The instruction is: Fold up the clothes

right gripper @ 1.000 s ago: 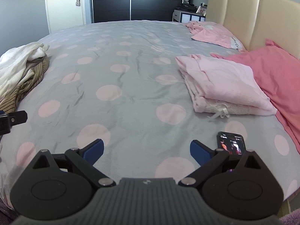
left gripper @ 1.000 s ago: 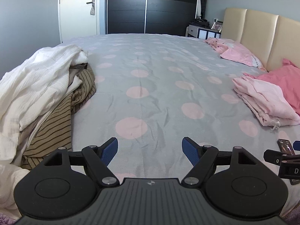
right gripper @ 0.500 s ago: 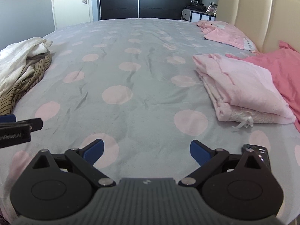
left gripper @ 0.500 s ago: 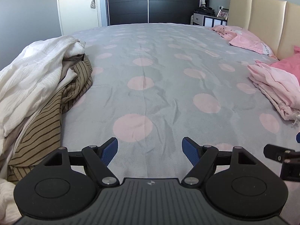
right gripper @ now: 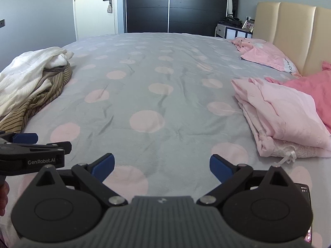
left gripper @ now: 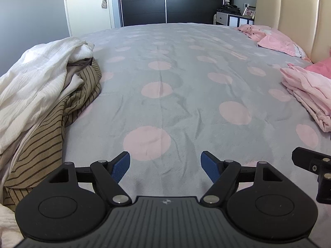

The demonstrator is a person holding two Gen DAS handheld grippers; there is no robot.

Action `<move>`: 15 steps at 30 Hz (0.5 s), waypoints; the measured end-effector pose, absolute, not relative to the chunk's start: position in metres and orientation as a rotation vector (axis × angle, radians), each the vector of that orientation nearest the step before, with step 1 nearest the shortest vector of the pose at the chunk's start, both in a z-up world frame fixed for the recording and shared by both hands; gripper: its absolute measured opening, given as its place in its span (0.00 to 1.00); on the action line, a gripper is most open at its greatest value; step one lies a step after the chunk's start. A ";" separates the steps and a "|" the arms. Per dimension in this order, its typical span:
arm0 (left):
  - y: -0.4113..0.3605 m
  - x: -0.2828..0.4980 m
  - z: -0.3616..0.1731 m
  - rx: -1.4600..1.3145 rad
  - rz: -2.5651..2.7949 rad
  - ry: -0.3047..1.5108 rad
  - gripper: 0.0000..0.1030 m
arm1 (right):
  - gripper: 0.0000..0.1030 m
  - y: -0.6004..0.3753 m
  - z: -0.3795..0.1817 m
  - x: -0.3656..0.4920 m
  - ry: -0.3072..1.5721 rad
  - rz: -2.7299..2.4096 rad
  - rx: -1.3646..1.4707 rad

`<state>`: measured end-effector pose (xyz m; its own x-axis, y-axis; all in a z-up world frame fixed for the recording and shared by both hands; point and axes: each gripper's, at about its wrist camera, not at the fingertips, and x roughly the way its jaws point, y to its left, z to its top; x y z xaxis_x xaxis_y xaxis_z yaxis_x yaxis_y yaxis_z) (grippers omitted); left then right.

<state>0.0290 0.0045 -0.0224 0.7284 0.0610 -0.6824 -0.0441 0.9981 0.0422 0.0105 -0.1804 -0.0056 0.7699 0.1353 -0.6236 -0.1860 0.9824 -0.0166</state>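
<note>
On the left of the bed (left gripper: 186,107) lies a messy pile of clothes (left gripper: 41,95), white on top and brown stripes under. The left gripper (left gripper: 165,164) is wide and holds nothing. So is the right gripper (right gripper: 162,166). Folded pink clothes (right gripper: 277,111) sit on the right.

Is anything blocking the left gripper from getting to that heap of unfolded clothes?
Nothing visible. The left hand-held gripper is open over bare bedspread, and the heap of unfolded clothes lies just to its left with only bedspread between them.
</note>
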 end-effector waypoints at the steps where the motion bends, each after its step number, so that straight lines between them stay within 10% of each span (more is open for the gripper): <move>1: 0.005 0.029 -0.022 0.025 0.057 0.750 0.72 | 0.96 -0.180 -0.006 0.010 0.667 0.173 -0.085; 15: 0.003 0.023 -0.017 0.046 0.053 0.748 0.72 | 0.96 -0.182 -0.004 0.004 0.664 0.149 -0.069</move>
